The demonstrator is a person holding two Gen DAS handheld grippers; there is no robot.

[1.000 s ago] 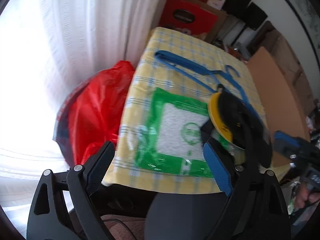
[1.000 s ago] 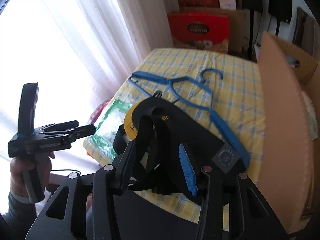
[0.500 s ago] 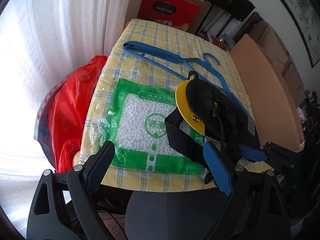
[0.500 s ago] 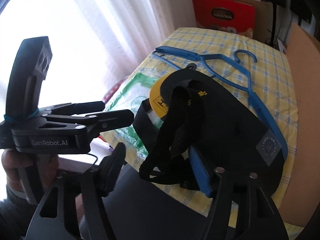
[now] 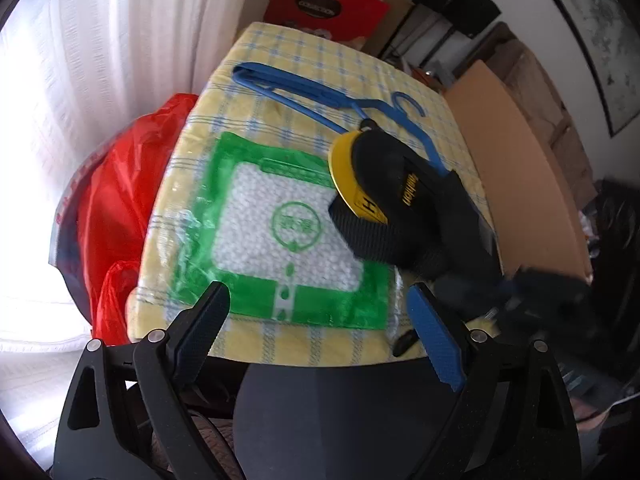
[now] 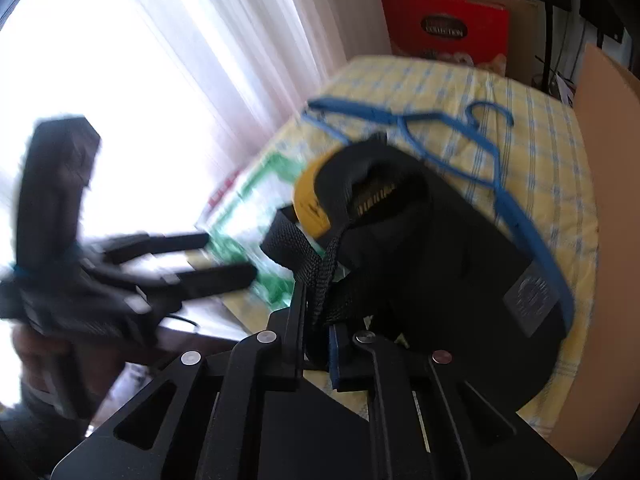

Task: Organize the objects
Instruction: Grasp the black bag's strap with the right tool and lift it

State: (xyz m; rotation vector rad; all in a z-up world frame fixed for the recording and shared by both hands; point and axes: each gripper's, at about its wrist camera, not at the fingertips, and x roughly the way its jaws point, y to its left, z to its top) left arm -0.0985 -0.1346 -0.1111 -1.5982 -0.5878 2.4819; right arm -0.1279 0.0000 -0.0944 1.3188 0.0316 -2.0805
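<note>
Pouch (image 6: pixel 432 264) of black fabric with a yellow round end, lying on the yellow checked surface (image 5: pixel 320 64) near its front edge, partly over the green desiccant packet (image 5: pixel 280 236) and against the blue hanger (image 5: pixel 304 92). Probably soft and light, sagging when lifted; webbing strap (image 6: pixel 316 268) loose and floppy, so likely to swing and drag the packet or snag the hanger. Strap the handiest hold, though a grip on the body nearer the yellow end would likely carry it steadier.

Right claw (image 6: pixel 316 344) pinched nearly together on the strap, webbing bunched between the black finger and the blue pad (image 6: pixel 334 356). Heavily blurred in the left wrist view, so no more to be told from there.

Left claw (image 5: pixel 320 320) spread wide, holding nothing, touching nothing, hovering just off the front edge of the surface with the packet between its finger lines. Blurred in the right wrist view (image 6: pixel 192 256), but both fingers apart there too.

Packet likely slippery plastic, full of loose beads, limp; best taken by a flat edge.
</note>
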